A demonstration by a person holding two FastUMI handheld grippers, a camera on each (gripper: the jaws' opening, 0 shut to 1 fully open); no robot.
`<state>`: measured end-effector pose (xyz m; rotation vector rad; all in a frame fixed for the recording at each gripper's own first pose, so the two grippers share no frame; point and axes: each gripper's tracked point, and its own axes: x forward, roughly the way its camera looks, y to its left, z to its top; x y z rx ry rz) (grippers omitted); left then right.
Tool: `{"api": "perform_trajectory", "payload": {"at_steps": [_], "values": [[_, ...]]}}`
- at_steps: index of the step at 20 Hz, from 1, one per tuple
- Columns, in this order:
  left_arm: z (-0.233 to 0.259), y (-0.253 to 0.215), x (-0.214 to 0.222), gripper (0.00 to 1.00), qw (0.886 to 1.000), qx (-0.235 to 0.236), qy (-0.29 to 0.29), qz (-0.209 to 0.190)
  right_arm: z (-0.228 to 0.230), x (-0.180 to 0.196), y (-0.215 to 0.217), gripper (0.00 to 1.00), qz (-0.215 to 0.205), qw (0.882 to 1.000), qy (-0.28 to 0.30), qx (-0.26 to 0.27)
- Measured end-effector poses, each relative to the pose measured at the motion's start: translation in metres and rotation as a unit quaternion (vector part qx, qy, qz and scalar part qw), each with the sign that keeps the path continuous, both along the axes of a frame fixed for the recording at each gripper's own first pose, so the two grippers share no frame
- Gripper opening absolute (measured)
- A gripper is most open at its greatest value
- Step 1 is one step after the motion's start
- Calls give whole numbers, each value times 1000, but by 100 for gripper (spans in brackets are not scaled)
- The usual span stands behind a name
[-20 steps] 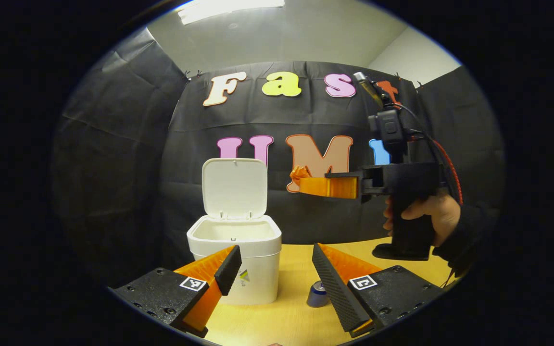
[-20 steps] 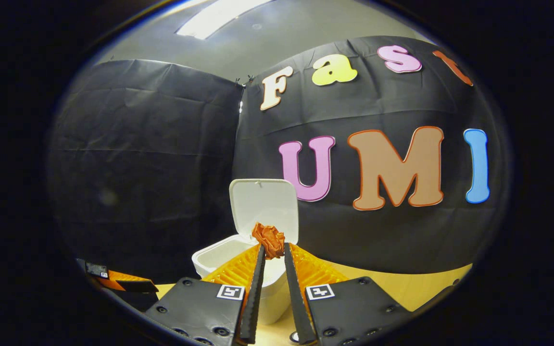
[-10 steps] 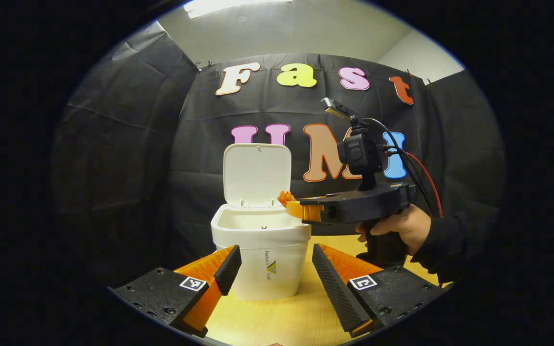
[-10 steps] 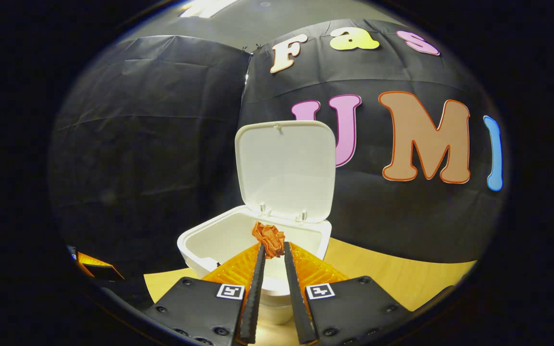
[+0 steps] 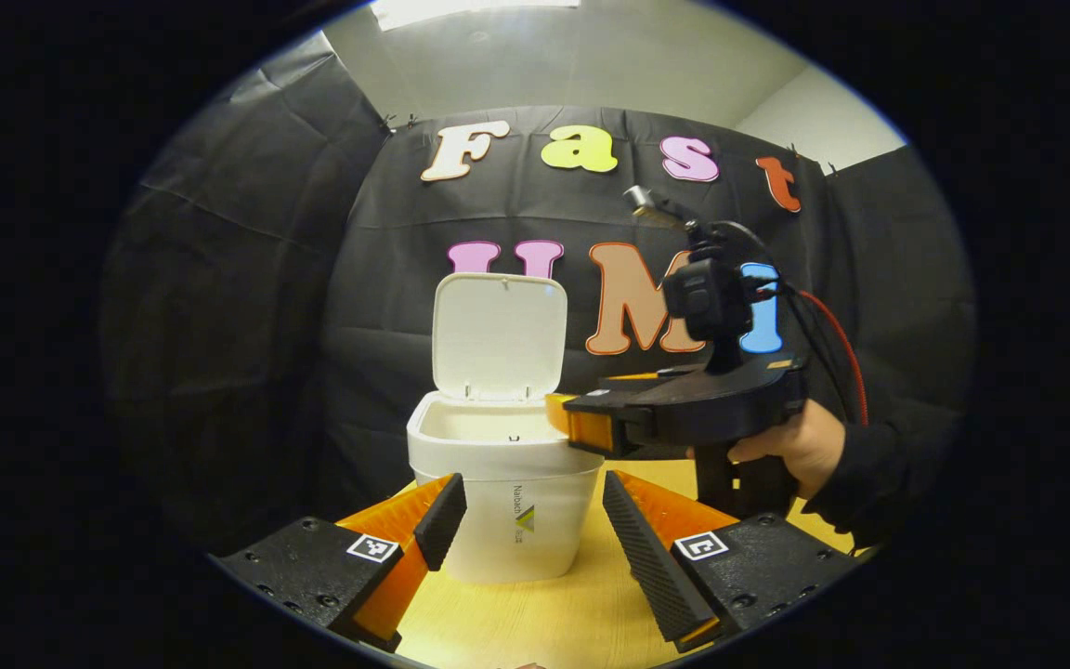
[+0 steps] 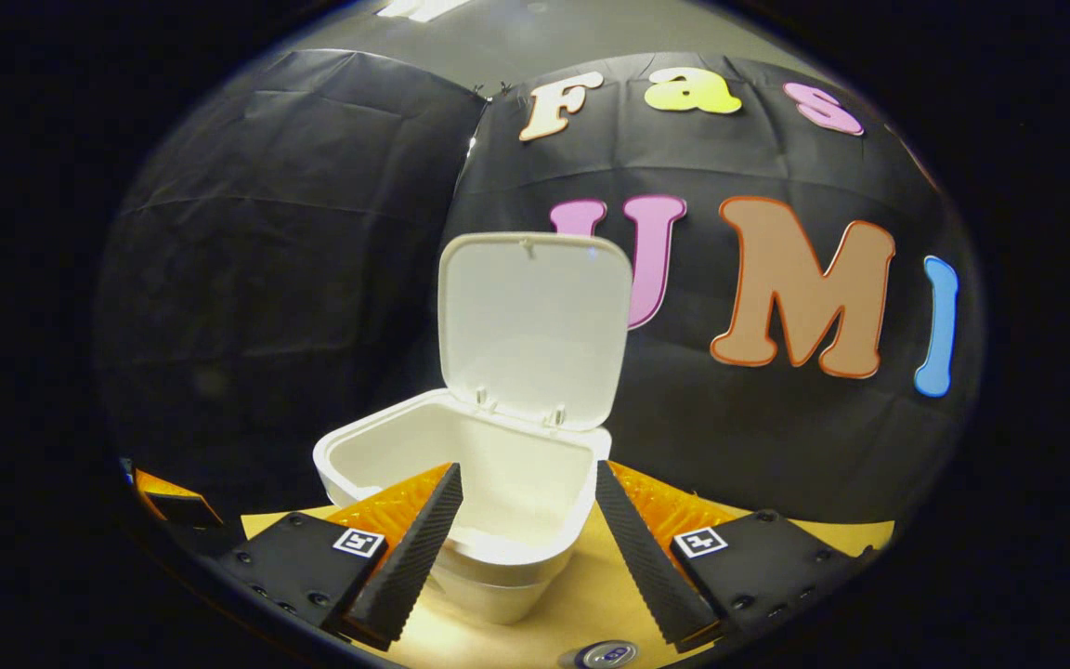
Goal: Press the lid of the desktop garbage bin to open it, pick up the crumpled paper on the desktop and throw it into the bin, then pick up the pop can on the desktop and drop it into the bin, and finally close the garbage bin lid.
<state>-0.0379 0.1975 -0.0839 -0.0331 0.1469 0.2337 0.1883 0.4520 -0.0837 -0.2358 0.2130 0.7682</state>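
Observation:
The white desktop bin [image 5: 498,520] stands on the wooden table with its lid [image 5: 498,336] swung upright. My left gripper [image 5: 530,520] is open, low in front of the bin, with nothing between its fingers. A hand [image 5: 800,446] holds my right gripper [image 5: 572,423] over the bin's right rim. In the right gripper view, the right gripper [image 6: 526,483] is open just above the bin's mouth [image 6: 498,465], below the raised lid [image 6: 535,325]. The top of the pop can [image 6: 605,655] peeks in at the bottom edge, on the table before the bin.
The wooden table [image 5: 572,613] runs under both grippers and to the right of the bin [image 6: 581,595]. Black cloth walls close in behind and to the left. Part of my left gripper [image 6: 173,506] shows at the left edge of the right gripper view.
My right gripper has opened over the bin, and the orange crumpled paper it held is gone from between its fingers. It also dropped slightly toward the bin's rim. The left gripper has barely moved.

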Motion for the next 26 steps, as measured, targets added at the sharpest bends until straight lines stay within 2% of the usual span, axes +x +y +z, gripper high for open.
{"api": "perform_trajectory", "payload": {"at_steps": [6,7,8,10,13,18,21,23,24,26], "values": [[-6,-25,21,93,1000,-5,-5,-22,87,-7,-102,96,-64,992,-81,74],[-8,-31,25,93,1000,-4,-5,-28,95,-6,-124,100,-81,990,-89,79],[-8,-37,31,92,999,-1,-8,-34,100,-5,-149,96,-99,987,-94,83],[-11,-50,42,92,999,2,-8,-47,105,-3,-197,100,-139,981,-97,91],[-23,-75,62,93,997,0,-2,-72,104,-1,-271,96,-204,969,-101,93],[-63,-115,88,92,994,-4,29,-107,75,-15,-380,96,-300,948,-82,68],[-94,-131,101,92,991,-2,57,-123,58,-30,-423,96,-339,937,-68,56],[-114,-136,109,92,990,-2,71,-123,48,-40,-444,100,-360,930,-61,47],[-126,-137,112,92,989,-1,81,-123,44,-44,-453,96,-370,926,-60,40],[-152,-136,118,92,987,4,106,-117,35,-52,-470,96,-386,920,-58,25]]}}
